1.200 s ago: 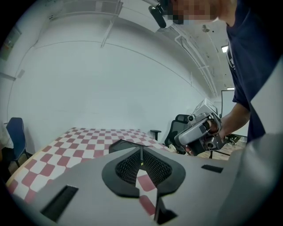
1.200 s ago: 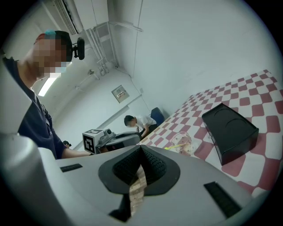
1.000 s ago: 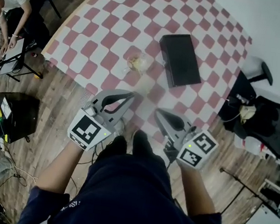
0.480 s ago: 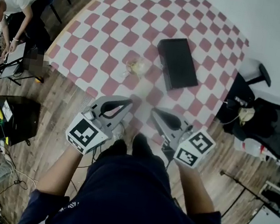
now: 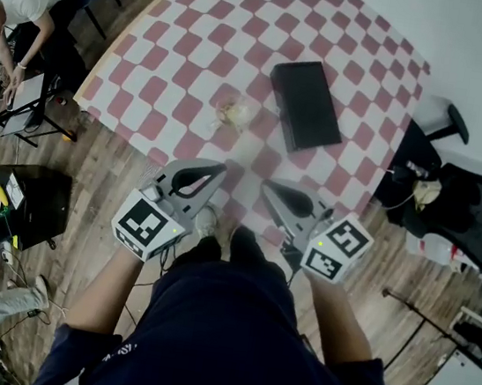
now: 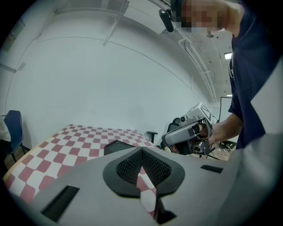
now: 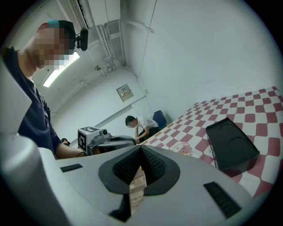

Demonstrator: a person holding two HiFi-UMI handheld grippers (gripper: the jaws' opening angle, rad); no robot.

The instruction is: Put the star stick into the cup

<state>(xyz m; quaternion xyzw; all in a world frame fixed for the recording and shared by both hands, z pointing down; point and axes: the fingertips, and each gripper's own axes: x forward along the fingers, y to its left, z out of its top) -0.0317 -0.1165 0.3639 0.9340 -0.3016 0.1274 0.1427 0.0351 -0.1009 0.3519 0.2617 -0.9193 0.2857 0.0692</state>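
Both tools closed and empty, short of the cup; stick not resolved.

Head view: left gripper point(image 5: 219, 168) and right gripper point(image 5: 268, 187) hang at the near edge of the checkered table point(image 5: 198, 57), jaws together, nothing in either. The clear cup point(image 5: 237, 112) sits mid-table with something yellowish at it; can't tell if that's the star stick, or whether it lies in or beside the cup. The black case point(image 5: 307, 104) is just right of the cup and is the likely obstacle for a right-side approach. A seated person point(image 5: 22, 5) far left and an office chair point(image 5: 473, 215) on the right are well apart from it. Left gripper view: pads meet, with only the checkered top and a case edge beyond. Right gripper view: pads meet, cup and case ahead. Guess: the stick is light, thin and stiff and will twist in a grip, so pinch mid-shaft, not the star. The cup looks light and tips easily.
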